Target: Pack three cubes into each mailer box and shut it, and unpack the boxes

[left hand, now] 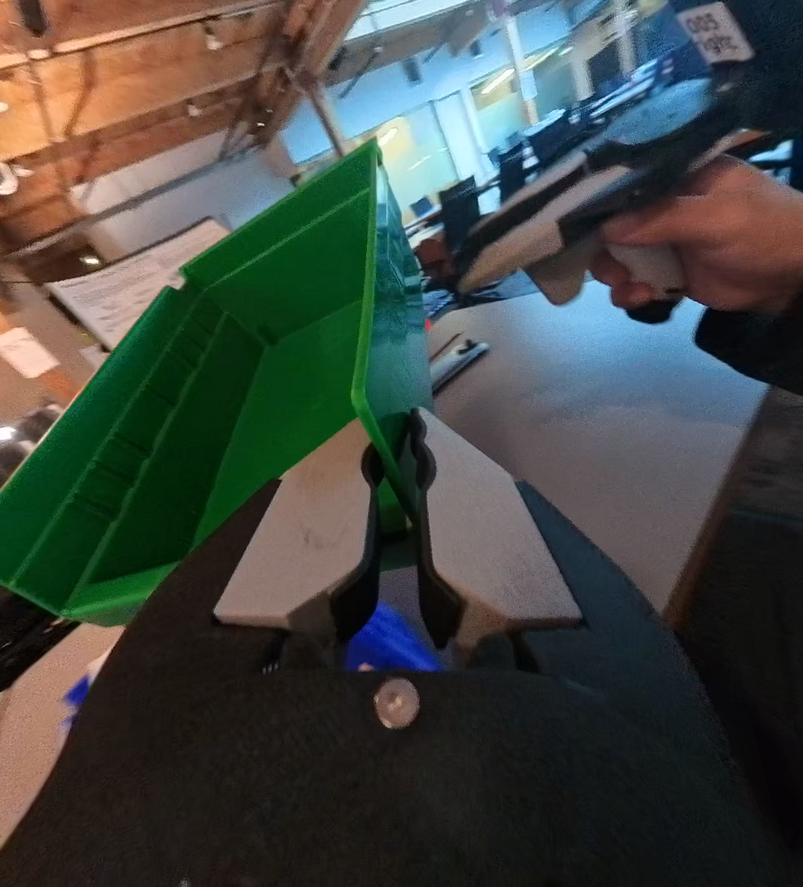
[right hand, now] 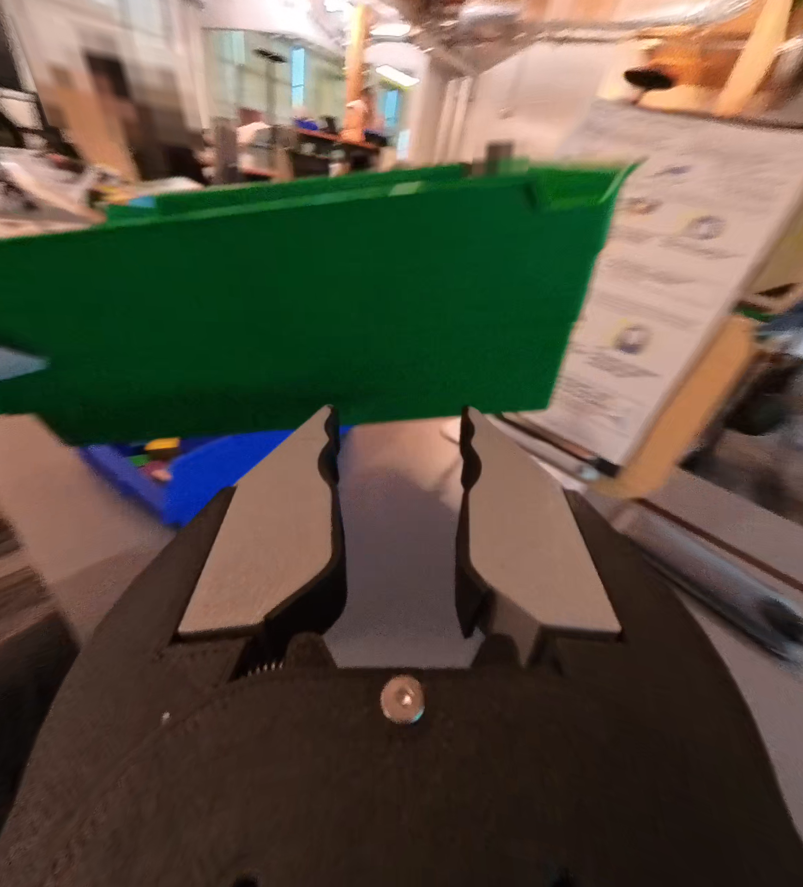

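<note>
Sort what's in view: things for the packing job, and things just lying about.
For the job:
green box, lifted and tilted
left gripper, clamped on its wall
right gripper, open
blue bin with small pieces

Lying about:
printed board
pen
table

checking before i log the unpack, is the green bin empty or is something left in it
Empty as far as shown: the left gripper holds the green bin tilted by its rim, and its visible interior is bare.
</note>
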Demonstrator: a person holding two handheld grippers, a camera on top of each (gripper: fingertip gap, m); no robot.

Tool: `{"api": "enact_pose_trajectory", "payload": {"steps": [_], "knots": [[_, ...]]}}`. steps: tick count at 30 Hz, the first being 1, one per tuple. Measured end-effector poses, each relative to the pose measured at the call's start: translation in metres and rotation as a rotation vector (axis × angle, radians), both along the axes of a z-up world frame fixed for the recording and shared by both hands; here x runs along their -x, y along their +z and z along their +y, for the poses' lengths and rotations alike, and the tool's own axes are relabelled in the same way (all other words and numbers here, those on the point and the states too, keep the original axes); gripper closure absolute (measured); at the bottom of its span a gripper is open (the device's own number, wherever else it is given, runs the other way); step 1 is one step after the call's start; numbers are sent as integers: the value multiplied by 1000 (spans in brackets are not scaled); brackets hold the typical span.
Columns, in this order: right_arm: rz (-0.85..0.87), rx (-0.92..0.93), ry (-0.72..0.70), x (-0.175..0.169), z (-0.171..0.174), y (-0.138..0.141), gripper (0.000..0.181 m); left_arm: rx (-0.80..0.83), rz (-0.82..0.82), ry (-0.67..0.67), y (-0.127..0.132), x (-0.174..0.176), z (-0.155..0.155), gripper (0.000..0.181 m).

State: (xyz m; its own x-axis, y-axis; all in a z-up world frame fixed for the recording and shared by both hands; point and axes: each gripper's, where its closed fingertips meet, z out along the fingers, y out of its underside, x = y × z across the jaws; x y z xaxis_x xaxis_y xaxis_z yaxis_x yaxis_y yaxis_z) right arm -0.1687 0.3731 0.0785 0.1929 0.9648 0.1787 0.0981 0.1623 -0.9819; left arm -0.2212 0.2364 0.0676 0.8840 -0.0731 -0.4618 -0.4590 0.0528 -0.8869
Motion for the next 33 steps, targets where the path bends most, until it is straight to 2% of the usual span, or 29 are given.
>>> {"api": "enact_pose_trajectory", "payload": {"steps": [2,4,8,11,14,17,20,21,23,25,26,27,29,30,33], "knots": [[27,-35,-97,-30,30,9,136,35,-7,-48,-16,-23,15,174],[-2,-47,-139,-51,48,10,148,89,20,-58,-37,-43,36,174],[-14,-24,-178,-68,69,7,149,183,11,-83,-75,-80,72,174],[-63,1,-143,-61,66,-5,147,233,4,-84,-104,-96,95,175],[-127,-30,-62,-44,44,-16,147,297,-10,-65,-135,-103,114,175],[-197,-93,-27,-28,26,-28,147,335,-117,-111,-158,-106,122,177],[-257,-112,26,-11,9,-44,148,349,-192,-126,-164,-102,122,178],[-278,-104,50,-6,3,-50,148,352,-226,-147,-160,-103,120,173],[-330,-86,88,2,-4,-64,150,326,-278,-219,-140,-105,109,162],[-388,-69,99,6,-7,-77,154,320,-316,-265,-114,-96,96,143],[-411,-65,104,6,-8,-81,156,337,-325,-260,-104,-86,90,131],[-430,-65,126,7,-13,-85,158,354,-332,-243,-96,-72,83,127],[-466,-59,249,9,-38,-93,164,351,-365,-185,-84,-39,73,123],[-494,-46,333,9,-56,-100,162,348,-381,-143,-82,-20,69,120],[-609,-27,472,11,-92,-125,154,413,-416,10,-97,33,64,102]]}}
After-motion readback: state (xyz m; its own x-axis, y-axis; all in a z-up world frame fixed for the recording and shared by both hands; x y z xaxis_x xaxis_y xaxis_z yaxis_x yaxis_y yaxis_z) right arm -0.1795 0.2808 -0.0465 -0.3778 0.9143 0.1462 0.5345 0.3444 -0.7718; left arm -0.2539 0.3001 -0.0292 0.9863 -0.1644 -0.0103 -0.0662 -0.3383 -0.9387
